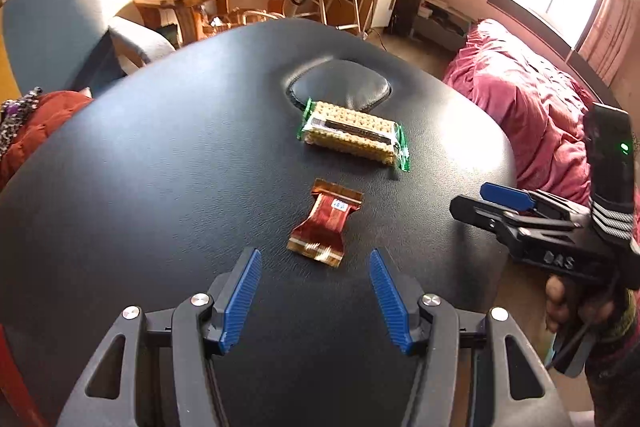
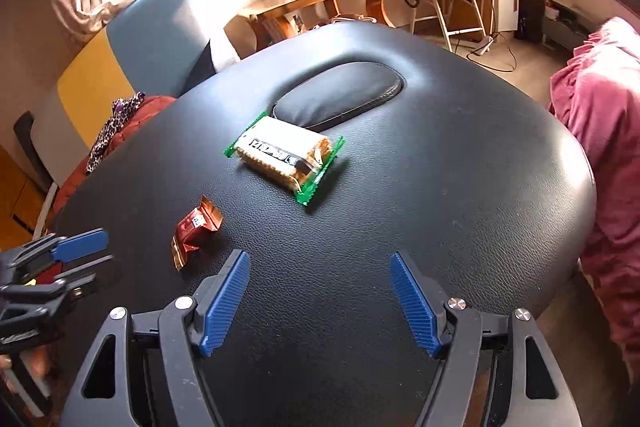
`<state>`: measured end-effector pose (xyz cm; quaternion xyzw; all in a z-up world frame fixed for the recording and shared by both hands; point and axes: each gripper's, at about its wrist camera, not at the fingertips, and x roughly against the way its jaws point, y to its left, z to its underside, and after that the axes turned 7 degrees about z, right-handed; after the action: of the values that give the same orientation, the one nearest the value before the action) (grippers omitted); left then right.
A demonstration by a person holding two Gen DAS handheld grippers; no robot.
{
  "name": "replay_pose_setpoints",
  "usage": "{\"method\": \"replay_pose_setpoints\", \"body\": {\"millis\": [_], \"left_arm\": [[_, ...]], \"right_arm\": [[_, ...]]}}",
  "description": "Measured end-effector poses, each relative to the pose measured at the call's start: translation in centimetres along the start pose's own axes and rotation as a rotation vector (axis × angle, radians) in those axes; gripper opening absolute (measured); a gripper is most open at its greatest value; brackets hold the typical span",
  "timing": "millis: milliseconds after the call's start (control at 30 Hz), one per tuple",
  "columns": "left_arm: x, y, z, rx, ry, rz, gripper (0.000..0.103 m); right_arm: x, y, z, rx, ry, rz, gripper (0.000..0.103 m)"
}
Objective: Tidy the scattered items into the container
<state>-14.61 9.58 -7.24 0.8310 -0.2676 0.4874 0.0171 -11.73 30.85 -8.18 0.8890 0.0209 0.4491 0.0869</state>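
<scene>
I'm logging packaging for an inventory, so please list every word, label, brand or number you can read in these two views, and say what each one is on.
"DAS": raised letters on the black body of the right gripper, seen from the left wrist view.
Cracker packet: white print on its dark band, too blurred to read.
Red-brown candy wrapper: small white label with blue marks, too small to read.
Nothing else legible.
</scene>
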Motion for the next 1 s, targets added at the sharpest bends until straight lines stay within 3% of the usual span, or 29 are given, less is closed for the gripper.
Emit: {"method": "replay_pose_setpoints", "body": {"millis": [300, 500, 667, 1000], "left_arm": [[-5.0, -0.1, -2.5, -0.041, 0.077, -0.011, 0.056], [-5.7, 0.2, -1.6, -0.053, 0.076, -0.04, 0.035], [-4.8, 0.5, -0.6, -0.045, 0.063, -0.039, 0.033], [-1.4, 3.3, 3.3, 0.065, 0.038, -0.084, 0.032]], "right_arm": [[0.8, -0.7, -0.7, -0.045, -0.032, -0.022, 0.078], [0.2, -0.1, -2.8, 0.018, -0.065, -0.036, 0.078], [-2.2, 2.0, -5.6, 0.127, -0.083, -0.047, 0.078], [-9.9, 6.4, -9.3, 0.356, 0.062, -0.008, 0.083]]}}
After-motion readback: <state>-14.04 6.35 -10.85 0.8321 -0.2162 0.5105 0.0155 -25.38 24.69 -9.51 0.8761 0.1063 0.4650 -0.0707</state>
